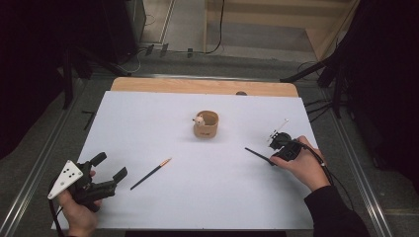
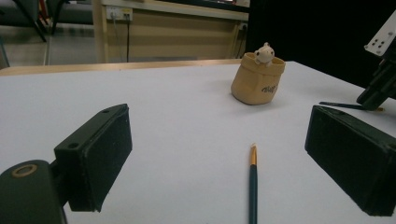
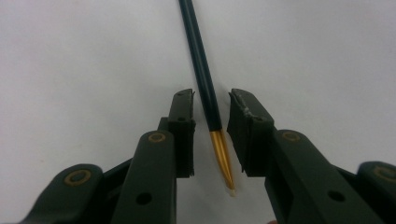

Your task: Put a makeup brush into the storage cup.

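A white table (image 1: 197,207) is spread across the middle of the high view, with a strip of bare wood along its upper edge. A little above the centre of that view a tan pouch-shaped holder (image 1: 206,124) is stood upright, a small pale figure perched on its rim; in the left gripper view the holder (image 2: 258,79) is seen upper right of centre.

At the lower left of the high view the left gripper (image 1: 106,173) is held low over the table, its jaws spread wide with nothing between them. Just right of it a dark brush (image 1: 150,174) is lying flat, gold tip toward the upper right.

At the right of the high view the right gripper (image 1: 276,155) is lowered onto a second dark brush (image 1: 258,155). In the right gripper view this second brush (image 3: 205,93) is seen lying between the jaws, which are brought in close on either side of the ferrule end; a thin gap is visible on each side, so the pads are not yet pressed on it and nothing is held.

The brush is judged light, thin and stiff, with a smooth round handle that is likely to roll or slip. A hold on the dark handle just above the gold ferrule is judged best, squarely across the shaft, and the tip is best left untouched.
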Demonstrator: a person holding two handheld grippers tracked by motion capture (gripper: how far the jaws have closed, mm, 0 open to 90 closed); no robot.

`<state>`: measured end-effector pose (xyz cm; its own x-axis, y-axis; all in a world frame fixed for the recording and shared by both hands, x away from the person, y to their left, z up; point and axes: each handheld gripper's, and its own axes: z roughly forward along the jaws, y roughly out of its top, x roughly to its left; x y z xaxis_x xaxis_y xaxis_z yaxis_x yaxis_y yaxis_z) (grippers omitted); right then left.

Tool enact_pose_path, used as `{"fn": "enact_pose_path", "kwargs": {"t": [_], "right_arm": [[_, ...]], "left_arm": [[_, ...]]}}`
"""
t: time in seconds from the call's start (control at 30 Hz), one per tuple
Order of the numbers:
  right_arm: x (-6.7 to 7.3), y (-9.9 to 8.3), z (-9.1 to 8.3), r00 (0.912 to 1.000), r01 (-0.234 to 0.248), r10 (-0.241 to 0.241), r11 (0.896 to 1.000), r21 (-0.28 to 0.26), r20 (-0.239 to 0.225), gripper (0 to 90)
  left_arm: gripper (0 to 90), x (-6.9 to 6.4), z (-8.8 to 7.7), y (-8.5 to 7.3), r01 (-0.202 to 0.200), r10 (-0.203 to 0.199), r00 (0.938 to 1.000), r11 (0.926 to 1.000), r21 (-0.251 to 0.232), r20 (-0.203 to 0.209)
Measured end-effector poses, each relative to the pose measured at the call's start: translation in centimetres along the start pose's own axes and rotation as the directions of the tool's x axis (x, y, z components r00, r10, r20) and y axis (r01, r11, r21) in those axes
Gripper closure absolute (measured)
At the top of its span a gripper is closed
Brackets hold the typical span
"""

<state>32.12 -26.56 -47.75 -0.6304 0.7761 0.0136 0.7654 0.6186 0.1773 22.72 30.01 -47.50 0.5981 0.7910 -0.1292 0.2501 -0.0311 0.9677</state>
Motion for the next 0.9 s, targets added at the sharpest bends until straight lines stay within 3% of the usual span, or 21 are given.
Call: {"fn": "enact_pose_path", "kwargs": {"t": [0.17,0.33,0.43,0.5,0.6,0.9], "right_arm": [[0.2,-0.2,0.4,0.9997,0.023,-0.023,1.0,0.006,0.002,84.2],[0.3,-0.4,0.5,0.9999,0.012,-0.012,1.0,-0.007,0.006,84.7],[0.5,-0.7,0.4,0.9995,0.024,-0.023,0.999,-0.033,0.023,84.8],[0.5,-0.8,0.4,0.9992,0.028,-0.027,0.999,-0.04,0.029,84.8],[0.8,-1.1,0.1,0.9992,0.019,-0.016,0.996,-0.086,0.038,84.8],[1.6,-1.6,-1.6,0.9993,0.004,0.004,0.976,-0.217,0.036,84.8]], "left_arm": [[7.7,0.0,0.0,0.0,-0.001,0.001,1.0,1.0,0.002,0.001],[7.7,-0.2,0.2,0.0,-0.002,0.002,1.0,1.0,0.005,0.0],[7.9,-0.8,0.4,0.2,-0.052,0.052,0.9986,0.9983,0.028,-0.009],[7.9,-1.1,0.6,0.3,-0.045,0.045,0.999,0.9988,0.02,-0.001],[7.9,-1.3,1.1,0.8,-0.03,0.029,0.9996,0.9995,0.013,0.004],[7.9,-2.4,2.6,1.6,-0.054,0.053,0.9978,0.9982,0.023,0.039]]}}
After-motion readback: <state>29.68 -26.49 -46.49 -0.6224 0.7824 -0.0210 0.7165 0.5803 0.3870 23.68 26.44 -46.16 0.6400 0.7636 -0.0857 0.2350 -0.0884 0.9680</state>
